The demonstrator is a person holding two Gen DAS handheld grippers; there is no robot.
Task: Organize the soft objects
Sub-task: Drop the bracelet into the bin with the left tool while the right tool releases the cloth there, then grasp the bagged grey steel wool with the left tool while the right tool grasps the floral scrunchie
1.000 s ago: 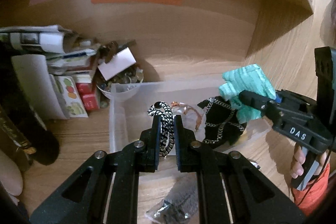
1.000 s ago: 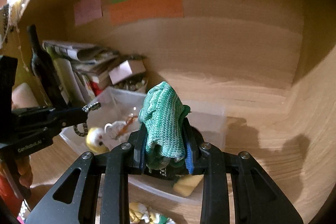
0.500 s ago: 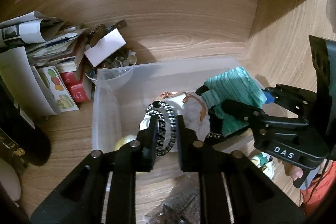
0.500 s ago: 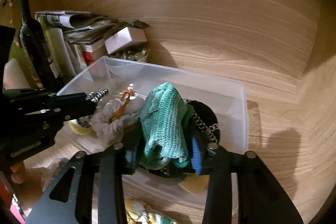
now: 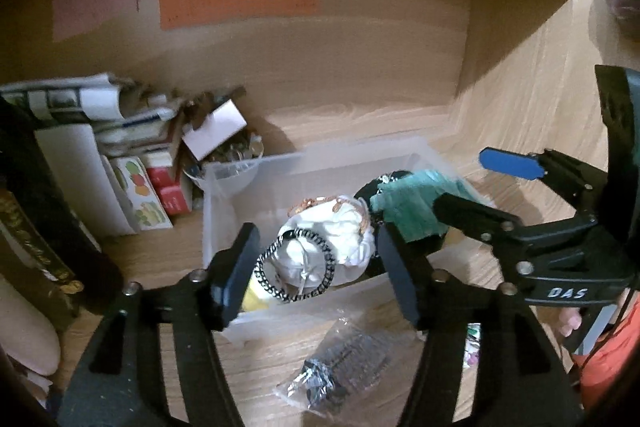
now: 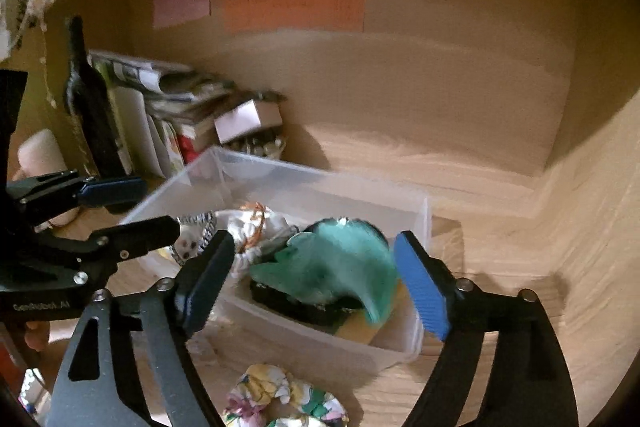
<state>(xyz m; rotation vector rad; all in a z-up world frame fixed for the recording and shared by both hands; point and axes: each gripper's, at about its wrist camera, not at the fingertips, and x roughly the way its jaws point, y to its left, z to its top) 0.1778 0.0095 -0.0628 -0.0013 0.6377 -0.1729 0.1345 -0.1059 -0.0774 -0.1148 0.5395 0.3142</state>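
Observation:
A clear plastic bin (image 5: 224,195) (image 6: 416,339) stands on the wooden shelf. My left gripper (image 5: 316,267) is open above the bin's near side. A black-and-white hair tie (image 5: 296,267) lies between its fingers on a white scrunchie (image 5: 344,239). My right gripper (image 6: 316,279) is open over the bin's right part. A green knit cloth (image 6: 336,267) (image 5: 412,203) lies under it on a black item (image 6: 296,303). A yellow thing (image 6: 360,327) lies beneath. A floral scrunchie (image 6: 280,403) lies on the shelf in front of the bin.
A dark bottle (image 6: 92,107), stacked papers and boxes (image 5: 100,131) and a bowl of small items (image 5: 236,159) crowd the left back corner. A plastic bag with dark contents (image 5: 340,367) lies in front of the bin. Shelf walls close in behind and on the right.
Both grippers have opened and pulled back and up. The hair tie has dropped onto the white scrunchie and the green cloth onto the black item in the bin.

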